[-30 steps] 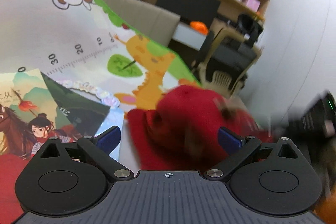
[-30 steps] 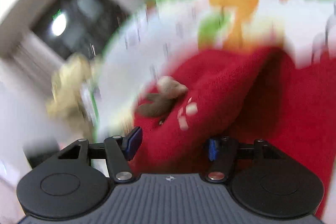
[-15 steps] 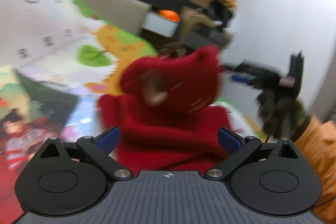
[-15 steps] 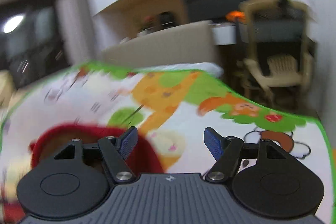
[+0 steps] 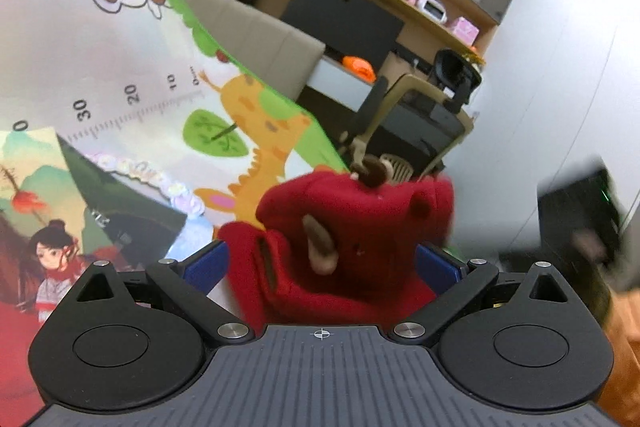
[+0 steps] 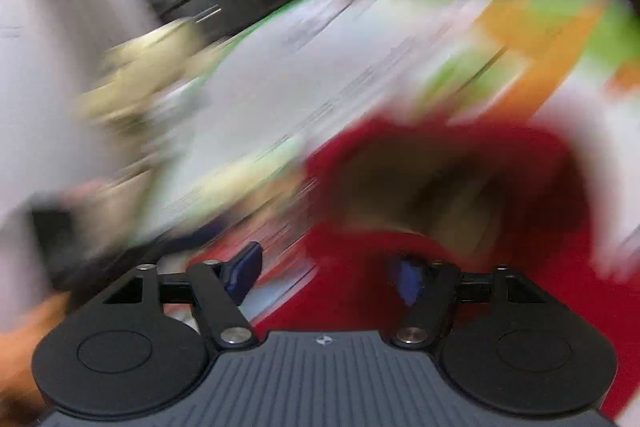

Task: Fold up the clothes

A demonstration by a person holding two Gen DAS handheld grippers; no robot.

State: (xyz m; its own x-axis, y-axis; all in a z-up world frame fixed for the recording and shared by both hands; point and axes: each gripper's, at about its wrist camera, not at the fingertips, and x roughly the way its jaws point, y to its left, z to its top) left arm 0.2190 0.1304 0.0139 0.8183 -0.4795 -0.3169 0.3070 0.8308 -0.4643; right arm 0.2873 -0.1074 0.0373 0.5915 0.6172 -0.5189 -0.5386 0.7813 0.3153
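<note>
Left wrist, red garment (image 5: 352,239) between hand-held gripper (image 5: 320,263) fingers

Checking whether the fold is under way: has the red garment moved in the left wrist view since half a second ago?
Yes. The red garment now sits lower and nearer the giraffe on the play mat; earlier it was lifted higher.

Red fleece garment (image 5: 352,235) with brown ears, bunched in heap on cartoon-print mat (image 5: 132,79).
</note>
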